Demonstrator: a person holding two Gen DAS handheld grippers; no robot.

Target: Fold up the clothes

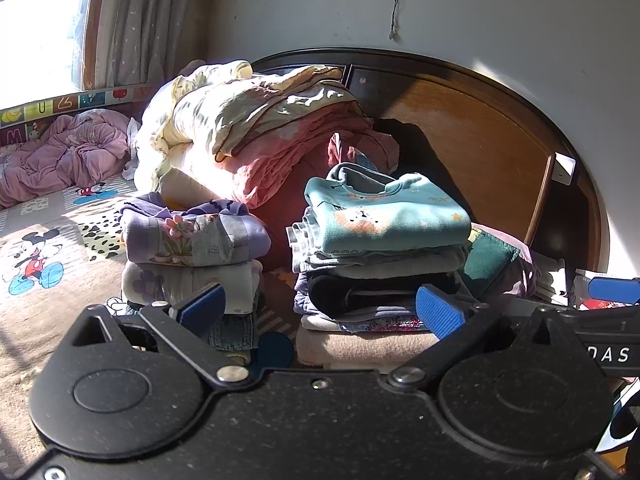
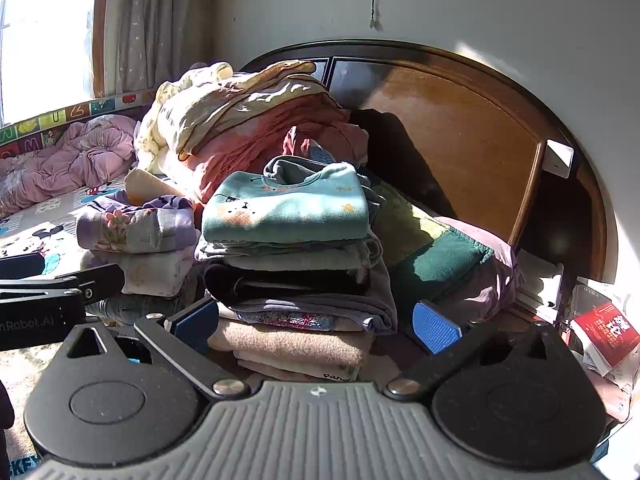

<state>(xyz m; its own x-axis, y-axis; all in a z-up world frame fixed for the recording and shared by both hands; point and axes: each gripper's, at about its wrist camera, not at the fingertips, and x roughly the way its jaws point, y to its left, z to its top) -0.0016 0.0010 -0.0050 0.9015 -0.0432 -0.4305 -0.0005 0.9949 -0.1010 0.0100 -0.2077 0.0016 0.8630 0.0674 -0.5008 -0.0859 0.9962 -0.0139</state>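
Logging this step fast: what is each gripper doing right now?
Left gripper: open, holding nothing.
Right gripper: open, holding nothing, pointed at the folded clothes stack.

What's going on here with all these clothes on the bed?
Someone is folding laundry with a handheld tool in each hand. Both the left tool and the right tool are open and hold nothing. Two folded stacks sit ahead: a tall one topped by a teal sweatshirt, a shorter one topped by a purple garment.

Left tool [image 1: 320,310], right tool [image 2: 316,326]: black frames, blue ribbed pads, silver pivot screws
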